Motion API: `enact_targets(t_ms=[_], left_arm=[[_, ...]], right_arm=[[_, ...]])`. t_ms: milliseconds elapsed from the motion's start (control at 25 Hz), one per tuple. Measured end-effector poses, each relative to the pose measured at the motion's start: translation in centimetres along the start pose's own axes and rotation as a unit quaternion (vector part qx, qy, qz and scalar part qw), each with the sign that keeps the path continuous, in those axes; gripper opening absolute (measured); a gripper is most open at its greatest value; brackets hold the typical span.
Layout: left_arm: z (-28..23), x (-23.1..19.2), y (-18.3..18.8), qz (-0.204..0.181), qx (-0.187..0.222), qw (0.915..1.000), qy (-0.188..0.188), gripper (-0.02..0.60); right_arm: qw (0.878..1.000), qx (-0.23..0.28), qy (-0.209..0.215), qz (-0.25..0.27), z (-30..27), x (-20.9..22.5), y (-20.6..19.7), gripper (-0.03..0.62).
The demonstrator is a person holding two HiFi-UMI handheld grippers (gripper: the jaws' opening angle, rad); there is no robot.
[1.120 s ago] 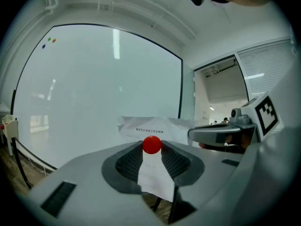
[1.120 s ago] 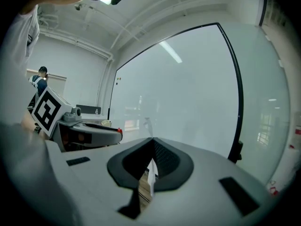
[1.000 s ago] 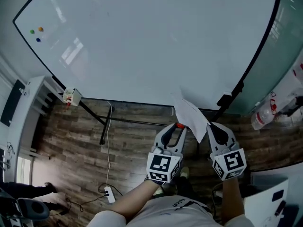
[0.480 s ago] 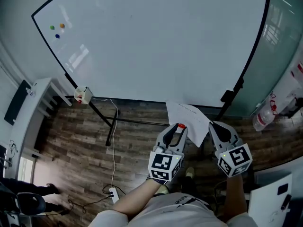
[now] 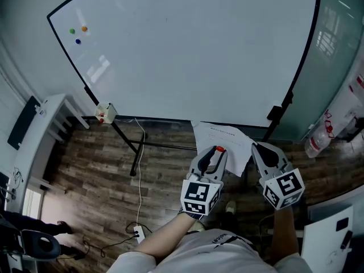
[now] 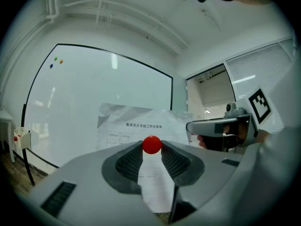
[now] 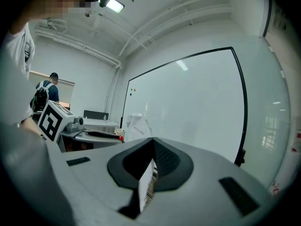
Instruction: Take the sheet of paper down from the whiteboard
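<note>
The white printed sheet of paper point(image 5: 223, 140) is off the whiteboard point(image 5: 187, 50) and hangs in front of its lower edge. My right gripper point(image 5: 255, 148) is shut on the sheet's right edge; in the right gripper view the sheet point(image 7: 145, 185) shows edge-on between the closed jaws point(image 7: 151, 160). My left gripper point(image 5: 218, 153) holds a small round red magnet point(image 5: 219, 149) between its tips, just in front of the sheet. In the left gripper view the magnet point(image 6: 152, 145) sits pinched at the jaw tips, with the sheet point(image 6: 136, 124) behind it.
Three coloured magnets point(image 5: 78, 34) stick to the board's upper left. A small box point(image 5: 105, 112) sits at the board's lower left corner. The stand's legs point(image 5: 133, 152), a cable and a power strip point(image 5: 138, 232) are on the wood floor. A white table point(image 5: 37, 132) stands at the left.
Both grippers have drawn back from the board together with the sheet and the magnet. The sheet has turned from nearly edge-on to show its printed face.
</note>
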State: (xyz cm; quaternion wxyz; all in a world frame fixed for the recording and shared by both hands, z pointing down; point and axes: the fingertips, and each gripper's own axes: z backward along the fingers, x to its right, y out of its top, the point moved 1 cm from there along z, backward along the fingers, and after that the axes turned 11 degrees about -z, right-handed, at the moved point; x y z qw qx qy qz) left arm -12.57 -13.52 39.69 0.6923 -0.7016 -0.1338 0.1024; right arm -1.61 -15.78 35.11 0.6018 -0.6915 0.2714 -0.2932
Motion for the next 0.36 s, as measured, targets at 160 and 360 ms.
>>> enact_targets(t_ms=[160,360], left_arm=[[0.30,-0.17,0.03,-0.001,0.000,1.0000,0.002,0.132],[0.57,-0.15,-0.06,0.001,-0.002,1.0000,0.006,0.132]], right_arm=[[1.000,0.002,0.000,0.003,-0.05,-0.41,0.21,0.012],[1.000,0.003,-0.002,0.001,0.03,-0.29,0.18,0.012]])
